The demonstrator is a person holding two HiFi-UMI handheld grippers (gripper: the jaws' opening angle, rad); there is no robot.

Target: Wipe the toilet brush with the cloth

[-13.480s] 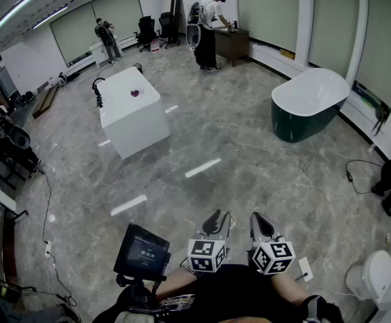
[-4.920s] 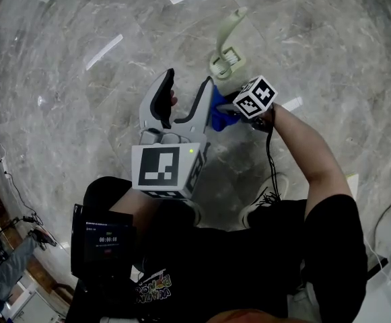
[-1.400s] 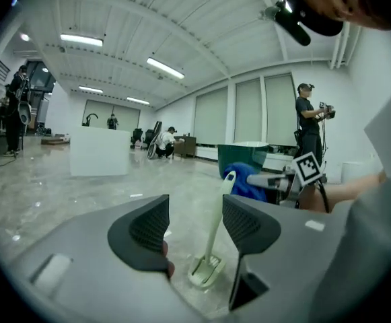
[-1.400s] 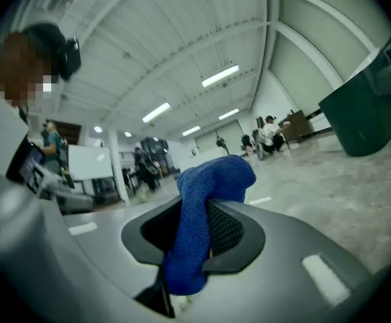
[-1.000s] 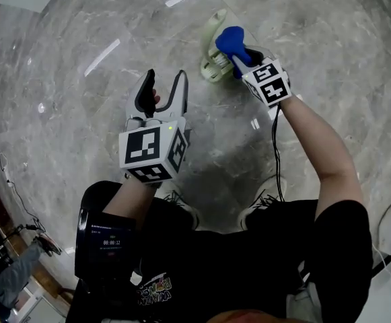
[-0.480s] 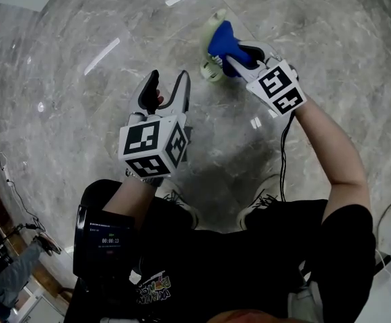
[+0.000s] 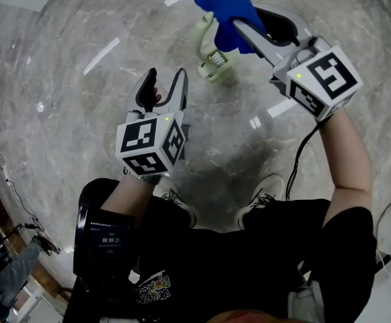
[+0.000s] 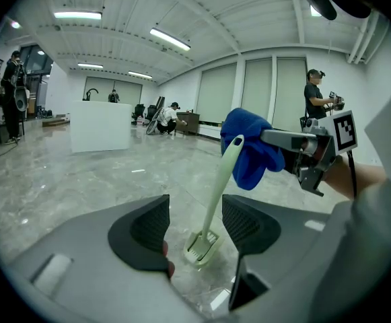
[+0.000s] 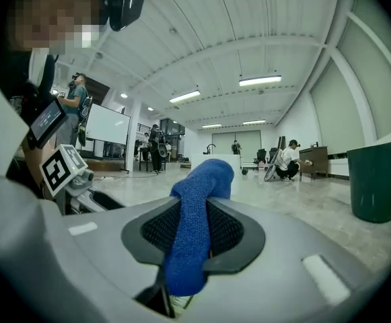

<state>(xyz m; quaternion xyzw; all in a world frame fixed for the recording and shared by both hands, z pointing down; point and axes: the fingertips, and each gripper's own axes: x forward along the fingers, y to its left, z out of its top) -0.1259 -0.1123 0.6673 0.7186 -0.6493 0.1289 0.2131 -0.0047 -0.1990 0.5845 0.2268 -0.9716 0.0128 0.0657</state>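
Cloth (image 7: 225, 2): soft, limp; right gripper (image 9: 195, 233) pinches it.
Left gripper (image 8: 195, 224): jaws wide, empty.
Toilet brush (image 8: 217, 197): probably light, stiff plastic; grasp mid-handle.

Our right gripper (image 9: 195, 229) has both fingers (image 9: 156, 231) pressed against a blue cloth (image 9: 196, 200), with one dark ribbed pad on each side of it. The cloth stands between them as a thick roll. Its rounded end rises past the fingertips and its lower end hangs below the pads, toward the camera. Left of the fingers we see a black-and-white marker cube (image 9: 59, 168). Far beyond the fingertips a person (image 9: 291, 159) crouches on the pale floor, and off to the right stands a dark green tub (image 9: 381, 180).
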